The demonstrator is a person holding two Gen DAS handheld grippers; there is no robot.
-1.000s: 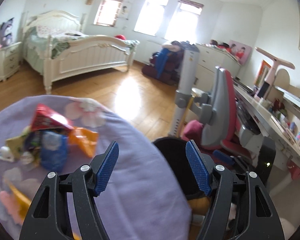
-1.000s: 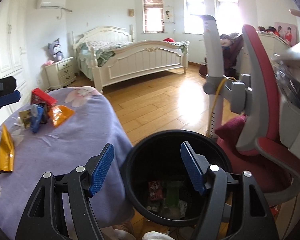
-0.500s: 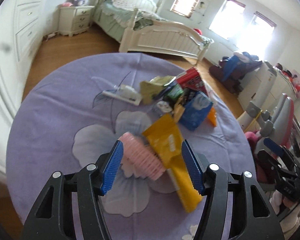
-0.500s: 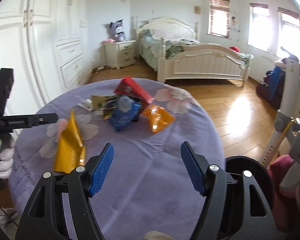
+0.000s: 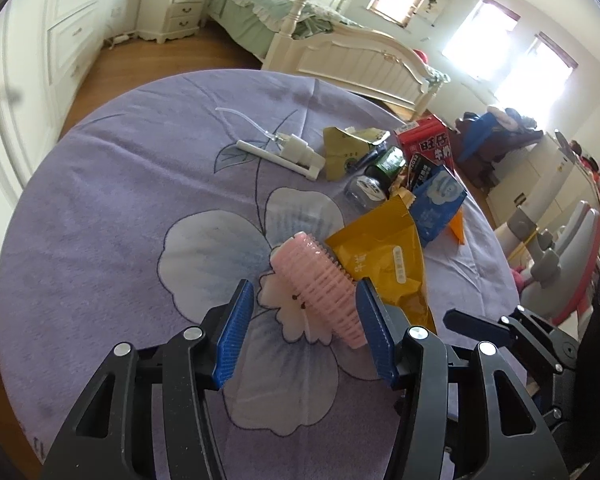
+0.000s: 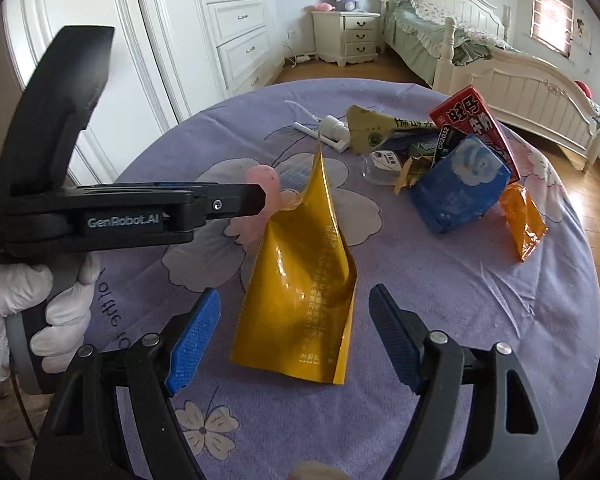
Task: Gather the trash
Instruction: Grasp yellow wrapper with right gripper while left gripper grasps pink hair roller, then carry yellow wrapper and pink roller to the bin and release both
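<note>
Left gripper (image 5: 305,330): your jaws are closing around the pink ribbed roller (image 5: 320,290), which lies between the pads near the table's near edge. The right pad looks at or almost on its end; the left pad stands clear, so it is not yet gripped.
Right gripper (image 6: 294,340): your jaws are opening and hold nothing; the yellow foil pouch (image 6: 308,280) lies ahead of them, just beyond the tips, toward the near edge of the table (image 6: 480,292).
Roller, handling: judged light and hollow, with a ribbed plastic wall that may flex and roll. Take it across its width, pads on the ribs, and squeeze gently.
Pouch, handling: judged thin, slick and crinkly, nearly weightless. It is bowed, with its middle fold raised off the cloth, and that ridge is the place to pinch; the flat bottom edge would likely slide away.
In the way: the pouch lies just beside the roller, perhaps touching, so your two grippers work close together. The left gripper's body (image 6: 140,216) reaches across just left of the pouch; mind a clash.
Table centre: white plastic pump nozzle (image 5: 284,152) with a thin tube, apart from the rest.
Far right side: piled wrappers, with a blue packet (image 6: 460,188), a red carton (image 6: 474,120) leaning behind it, an orange bag (image 6: 524,224) nearest the right edge, and an olive pouch (image 6: 374,132).
Covering: purple flowered cloth, soft enough to snag under a pad.
</note>
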